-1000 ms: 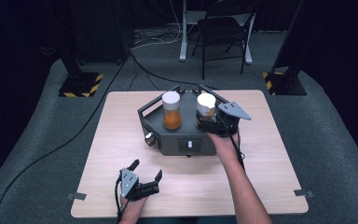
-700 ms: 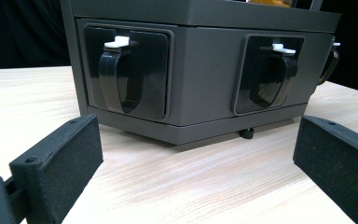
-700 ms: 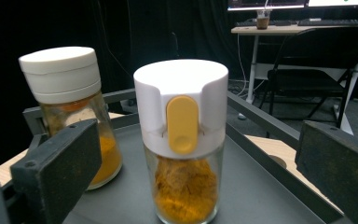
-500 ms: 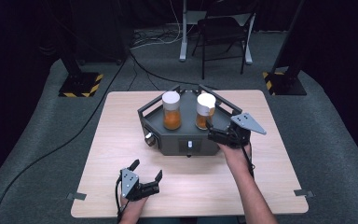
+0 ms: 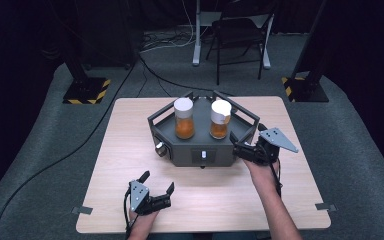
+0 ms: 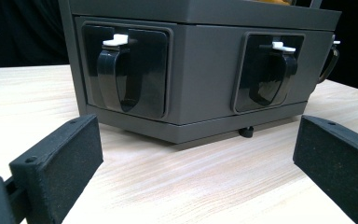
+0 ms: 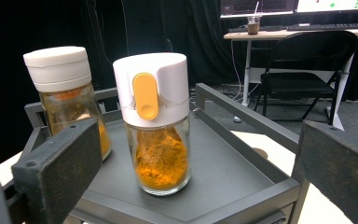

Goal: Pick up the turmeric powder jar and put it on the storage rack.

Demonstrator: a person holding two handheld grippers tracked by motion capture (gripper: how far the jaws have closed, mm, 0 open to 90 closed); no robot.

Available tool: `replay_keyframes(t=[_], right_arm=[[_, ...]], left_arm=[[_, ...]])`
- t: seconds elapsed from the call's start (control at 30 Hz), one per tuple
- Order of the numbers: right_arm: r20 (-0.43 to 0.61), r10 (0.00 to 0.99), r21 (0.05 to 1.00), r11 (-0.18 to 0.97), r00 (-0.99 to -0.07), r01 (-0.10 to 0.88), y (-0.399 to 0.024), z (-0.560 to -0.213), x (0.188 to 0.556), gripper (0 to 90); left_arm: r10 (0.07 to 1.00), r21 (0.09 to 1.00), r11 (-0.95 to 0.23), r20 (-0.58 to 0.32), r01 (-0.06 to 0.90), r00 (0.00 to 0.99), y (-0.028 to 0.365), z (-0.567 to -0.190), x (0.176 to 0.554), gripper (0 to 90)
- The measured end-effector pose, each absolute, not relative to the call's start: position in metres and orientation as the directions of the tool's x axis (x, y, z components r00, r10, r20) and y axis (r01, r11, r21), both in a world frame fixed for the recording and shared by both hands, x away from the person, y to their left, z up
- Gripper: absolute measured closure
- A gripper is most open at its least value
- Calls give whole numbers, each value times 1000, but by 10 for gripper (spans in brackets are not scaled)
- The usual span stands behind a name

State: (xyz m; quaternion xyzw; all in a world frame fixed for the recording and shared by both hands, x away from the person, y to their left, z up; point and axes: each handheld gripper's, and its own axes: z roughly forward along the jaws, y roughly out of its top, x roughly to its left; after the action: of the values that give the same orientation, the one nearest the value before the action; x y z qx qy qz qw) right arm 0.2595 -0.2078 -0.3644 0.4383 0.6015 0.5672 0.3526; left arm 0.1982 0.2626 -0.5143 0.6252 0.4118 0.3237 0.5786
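Note:
A dark grey six-sided tray unit (image 5: 240, 111) stands mid-table. On it are two glass jars of orange powder: a plain white-capped jar (image 5: 184, 119) (image 7: 67, 93) and a jar with an orange button on its white cap (image 5: 220, 120) (image 7: 156, 121). My right gripper (image 5: 238, 149) hovers open at the unit's front right corner, facing the button-cap jar with nothing between its fingers (image 7: 58, 170). My left gripper (image 5: 157, 181) rests open on the table in front of the unit. It faces two black latches with white tabs (image 6: 116, 74) (image 6: 272, 70) on the unit's side walls.
A round knob (image 5: 160, 147) sticks out of the unit's left front face. Bare wood surrounds the unit, with tape marks (image 5: 82, 210) at the table's near corners. A folding chair (image 5: 240, 35), cables and stand bases with yellow-black stripes (image 5: 87, 91) are on the floor beyond.
My right gripper has drawn back from the button-cap jar, toward the person and to the right, leaving the jar upright on the tray. The left gripper has not moved.

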Motion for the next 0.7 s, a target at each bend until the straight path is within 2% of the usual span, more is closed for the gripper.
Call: replay_keyframes(t=[0.7], right_arm=[[83,936,991,-43,-343,123,-225,-388,238,0]], left_arm=[[884,989,9,-76,145,460,264,-514,199,7]])
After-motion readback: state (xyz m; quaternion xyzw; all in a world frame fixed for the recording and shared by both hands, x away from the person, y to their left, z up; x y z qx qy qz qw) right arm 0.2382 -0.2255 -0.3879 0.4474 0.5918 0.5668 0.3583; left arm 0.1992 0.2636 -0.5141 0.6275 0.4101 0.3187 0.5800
